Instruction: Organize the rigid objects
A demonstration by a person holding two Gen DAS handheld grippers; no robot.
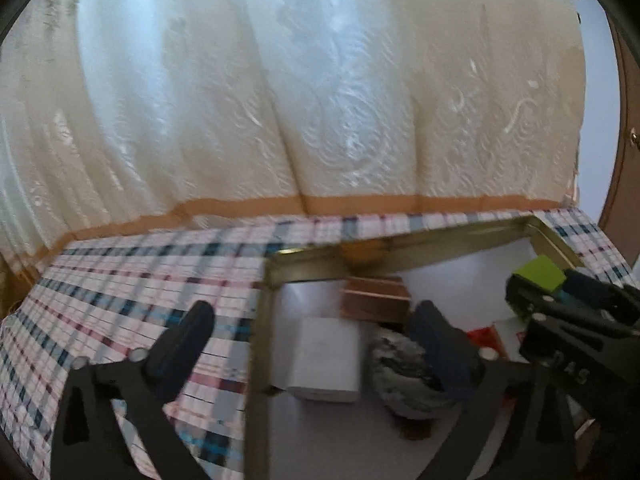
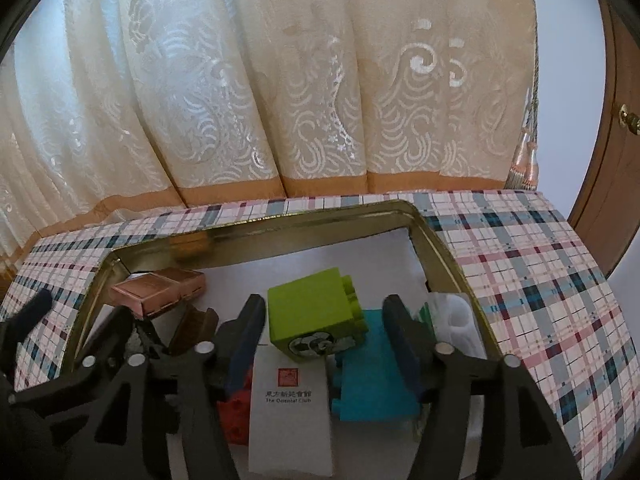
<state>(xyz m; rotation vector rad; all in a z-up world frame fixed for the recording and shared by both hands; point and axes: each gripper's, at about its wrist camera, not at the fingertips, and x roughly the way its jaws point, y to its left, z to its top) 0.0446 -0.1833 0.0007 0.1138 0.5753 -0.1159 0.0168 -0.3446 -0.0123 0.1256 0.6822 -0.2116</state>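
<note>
A gold metal tin (image 2: 440, 240) lies open on the plaid cloth. In it are a copper-coloured box (image 2: 158, 290), a lime green toy brick (image 2: 312, 320), a teal brick (image 2: 370, 384), a red brick (image 2: 236, 412), a white card (image 2: 290, 408) and a white packet (image 2: 452, 316). My right gripper (image 2: 324, 320) is open, its jaws on either side of the green brick, not touching it. My left gripper (image 1: 316, 332) is open over the tin's left wall (image 1: 260, 320), above a white box (image 1: 320, 360) and a grey stone-like lump (image 1: 400, 372). The copper box (image 1: 374, 300) and green brick (image 1: 540, 272) also show in the left wrist view.
A cream patterned curtain (image 2: 280, 100) with an orange hem hangs behind the table. The plaid cloth (image 2: 540, 280) runs right and left of the tin (image 1: 120, 280). A brown wooden door (image 2: 624, 160) stands at the far right. The right gripper's body (image 1: 572, 320) sits over the tin's right part.
</note>
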